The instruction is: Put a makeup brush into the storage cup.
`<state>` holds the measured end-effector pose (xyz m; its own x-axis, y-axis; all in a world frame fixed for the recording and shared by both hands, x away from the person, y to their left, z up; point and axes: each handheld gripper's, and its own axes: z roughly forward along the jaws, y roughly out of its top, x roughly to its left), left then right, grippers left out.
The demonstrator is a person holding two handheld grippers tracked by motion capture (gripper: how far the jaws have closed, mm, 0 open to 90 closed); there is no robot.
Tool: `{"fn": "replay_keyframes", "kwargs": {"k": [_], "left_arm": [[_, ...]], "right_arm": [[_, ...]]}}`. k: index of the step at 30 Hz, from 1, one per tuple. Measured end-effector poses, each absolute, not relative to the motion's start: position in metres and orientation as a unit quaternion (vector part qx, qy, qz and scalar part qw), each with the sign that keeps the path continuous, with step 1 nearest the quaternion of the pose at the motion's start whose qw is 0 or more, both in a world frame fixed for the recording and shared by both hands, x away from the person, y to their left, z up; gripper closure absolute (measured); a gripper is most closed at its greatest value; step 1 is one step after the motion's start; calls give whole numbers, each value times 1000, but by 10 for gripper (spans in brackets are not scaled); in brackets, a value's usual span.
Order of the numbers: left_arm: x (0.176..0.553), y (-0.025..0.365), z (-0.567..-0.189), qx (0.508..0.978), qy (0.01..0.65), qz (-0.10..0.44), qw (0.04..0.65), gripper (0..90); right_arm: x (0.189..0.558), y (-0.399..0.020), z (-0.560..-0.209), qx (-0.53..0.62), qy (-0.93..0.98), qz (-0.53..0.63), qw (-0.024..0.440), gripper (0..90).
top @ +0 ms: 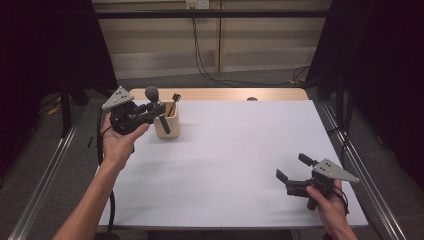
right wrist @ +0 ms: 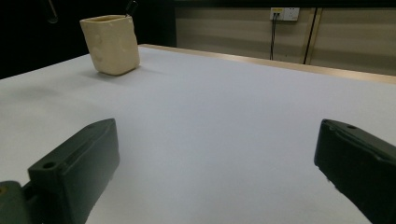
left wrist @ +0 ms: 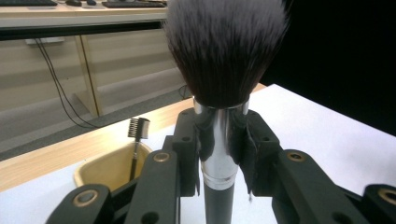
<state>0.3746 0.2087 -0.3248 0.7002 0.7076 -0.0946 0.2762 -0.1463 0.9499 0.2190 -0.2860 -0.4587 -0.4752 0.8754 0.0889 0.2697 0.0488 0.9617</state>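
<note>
My left gripper (top: pixel 156 111) is shut on the metal ferrule of a large makeup brush (top: pixel 151 92), held upright at the table's far left. In the left gripper view its dark bristle head (left wrist: pixel 226 51) rises above the jaws. The black handle slants down across the front of a cream cup (top: pixel 173 127); I cannot tell if it touches. A small comb brush (top: pixel 175 100) stands in the cup (left wrist: pixel 109 165), its comb (left wrist: pixel 138 128) pointing up. My right gripper (top: pixel 293 167) is open at the near right with nothing between its jaws, far from the cup (right wrist: pixel 112 44).
The white table top (top: pixel 240 160) stretches wide between the two grippers. A wooden strip (top: pixel 225 94) runs along its far edge. Cables hang on the wall behind. Dark curtains close off both sides.
</note>
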Motion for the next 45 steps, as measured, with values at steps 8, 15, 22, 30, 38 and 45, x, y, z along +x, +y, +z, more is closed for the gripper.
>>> {"fn": "replay_keyframes", "kwargs": {"k": [8,15,22,30,38,45], "left_arm": [[390,215,-315,727,343,204,559,704],[404,213,-309,723,352,217,554,704],[414,208,-306,724,350,231,548,704],[424,207,-308,718,357,238,548,704],[433,204,-311,711,364,246,549,704],[437,198,-309,715,360,249,545,704]], "right_arm": [[219,-288,-459,430,668,539,281,0],[220,-288,-459,429,670,537,280,0],[219,-288,-459,430,668,540,279,0],[219,-287,-458,424,670,542,279,0],[219,-287,-458,421,671,542,281,0],[219,-286,-458,417,672,544,280,0]]}}
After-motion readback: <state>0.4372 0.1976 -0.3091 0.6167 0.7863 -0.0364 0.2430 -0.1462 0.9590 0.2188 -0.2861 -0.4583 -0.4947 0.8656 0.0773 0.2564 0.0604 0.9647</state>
